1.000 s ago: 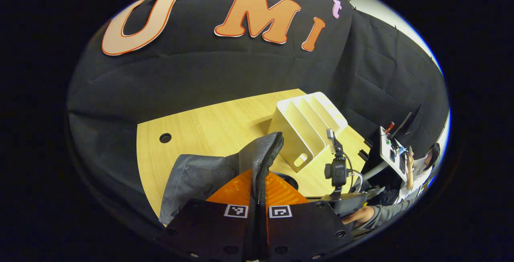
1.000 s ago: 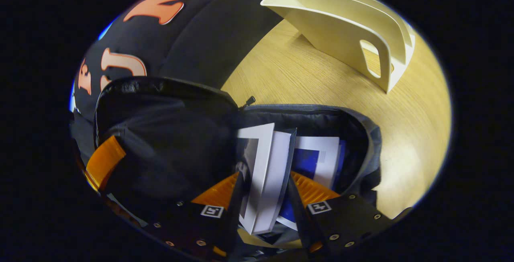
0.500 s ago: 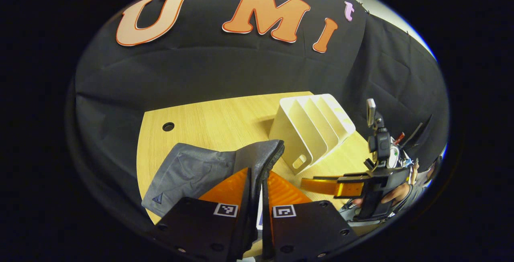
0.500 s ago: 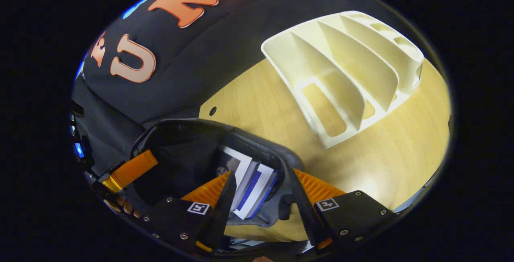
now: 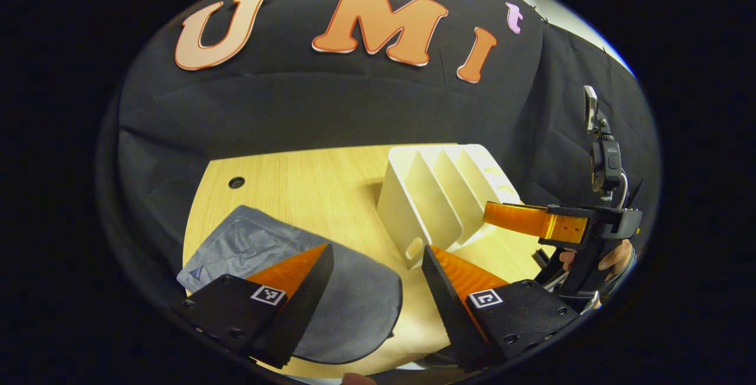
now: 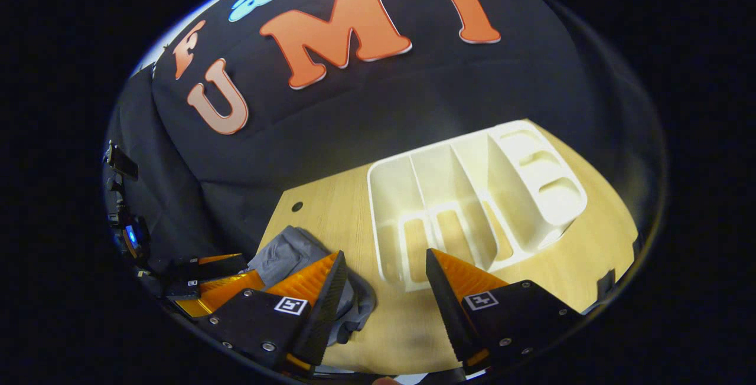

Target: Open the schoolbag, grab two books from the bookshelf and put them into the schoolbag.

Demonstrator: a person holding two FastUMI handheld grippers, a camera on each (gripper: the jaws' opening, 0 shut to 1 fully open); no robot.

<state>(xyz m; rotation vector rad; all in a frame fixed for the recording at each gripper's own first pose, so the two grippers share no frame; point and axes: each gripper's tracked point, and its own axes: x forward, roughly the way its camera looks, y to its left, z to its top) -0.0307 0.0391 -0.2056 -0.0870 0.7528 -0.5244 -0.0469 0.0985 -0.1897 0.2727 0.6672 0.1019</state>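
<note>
The grey schoolbag point(image 5: 348, 296) lies flat on the wooden table point(image 5: 307, 184), its flap down and its inside hidden. My left gripper point(image 5: 375, 255) hangs open above the bag's right end, with nothing between its fingers. Right of the bag stands the white bookshelf point(image 5: 437, 196), its slots empty. In the right gripper view, my right gripper point(image 6: 384, 258) is open over the table between the schoolbag point(image 6: 283, 249) and the bookshelf point(image 6: 472, 196), holding nothing. The left gripper view has the right gripper point(image 5: 531, 222) at the right, held by a hand point(image 5: 611, 255).
The table point(image 6: 336, 219) has a small round cable hole point(image 5: 236, 182) near its far left corner. Black cloth walls close in behind and to both sides. In the right gripper view the left gripper point(image 6: 236, 270) sits low at the left beside the bag.
My left gripper opened and let go of the bag's flap, which dropped flat. My right gripper rose out of the bag, leaving the books inside, and both pulled back.
</note>
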